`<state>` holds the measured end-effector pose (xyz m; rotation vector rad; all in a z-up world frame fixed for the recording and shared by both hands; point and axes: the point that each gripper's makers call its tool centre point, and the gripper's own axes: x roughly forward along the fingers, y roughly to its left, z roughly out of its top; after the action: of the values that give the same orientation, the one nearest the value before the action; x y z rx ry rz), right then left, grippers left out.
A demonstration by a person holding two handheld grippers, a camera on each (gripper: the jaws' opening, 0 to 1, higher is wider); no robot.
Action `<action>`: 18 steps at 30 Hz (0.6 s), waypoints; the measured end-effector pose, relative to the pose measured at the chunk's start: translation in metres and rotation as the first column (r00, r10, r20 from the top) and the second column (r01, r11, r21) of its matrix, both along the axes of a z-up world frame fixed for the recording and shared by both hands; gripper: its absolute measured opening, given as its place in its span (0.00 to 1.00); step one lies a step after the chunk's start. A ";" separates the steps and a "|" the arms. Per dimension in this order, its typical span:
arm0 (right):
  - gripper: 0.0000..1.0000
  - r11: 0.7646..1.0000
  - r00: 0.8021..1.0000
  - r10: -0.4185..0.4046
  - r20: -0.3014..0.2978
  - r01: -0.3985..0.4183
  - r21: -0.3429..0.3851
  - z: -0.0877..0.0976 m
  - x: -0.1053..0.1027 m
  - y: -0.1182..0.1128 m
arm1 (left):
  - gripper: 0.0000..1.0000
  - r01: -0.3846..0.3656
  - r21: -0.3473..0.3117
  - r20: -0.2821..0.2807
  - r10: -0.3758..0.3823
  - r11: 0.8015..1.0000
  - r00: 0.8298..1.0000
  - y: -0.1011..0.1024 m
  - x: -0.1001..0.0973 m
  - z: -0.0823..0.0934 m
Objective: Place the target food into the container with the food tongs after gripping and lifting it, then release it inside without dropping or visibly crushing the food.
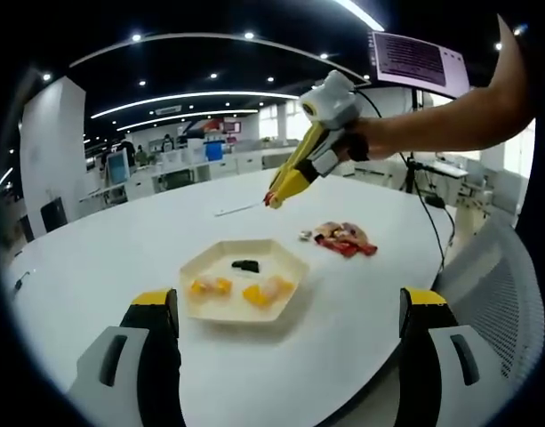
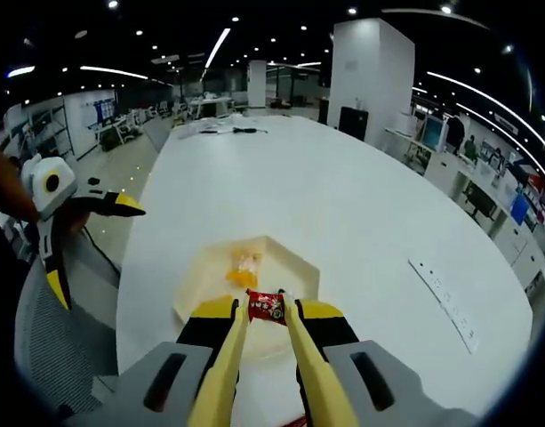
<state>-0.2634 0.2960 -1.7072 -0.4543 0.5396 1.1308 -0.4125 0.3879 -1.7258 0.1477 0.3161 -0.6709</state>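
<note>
Above the near edge of the tray [image 2: 300, 267], my right gripper [image 2: 266, 307] is pinching a red snack [image 2: 267, 306]. My left gripper [image 1: 288, 307] is waiting spread. The lifting is done; I judge lowering and releasing are remaining. More snacks [image 1: 345, 238] are lying beside the tray.

Red snack packet [image 2: 267, 307] bears print, too small to read. Wall screen [image 1: 417, 60] shows text lines, illegible. No legible wording elsewhere.
</note>
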 end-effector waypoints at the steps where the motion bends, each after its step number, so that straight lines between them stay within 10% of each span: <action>1: 0.24 1.000 1.000 0.005 0.000 -0.005 -0.001 0.000 0.001 0.003 | 0.99 0.001 -0.001 -0.002 -0.001 1.000 1.000 0.000 0.000 0.000; 18: 0.24 0.999 0.999 0.041 -0.003 -0.041 0.005 0.002 0.007 0.037 | 0.99 0.000 0.001 -0.004 0.000 1.000 1.000 0.000 0.000 -0.001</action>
<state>-0.2565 0.3325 -1.7049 -0.4614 0.5324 1.1722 -0.4121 0.3882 -1.7273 0.1473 0.3201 -0.6707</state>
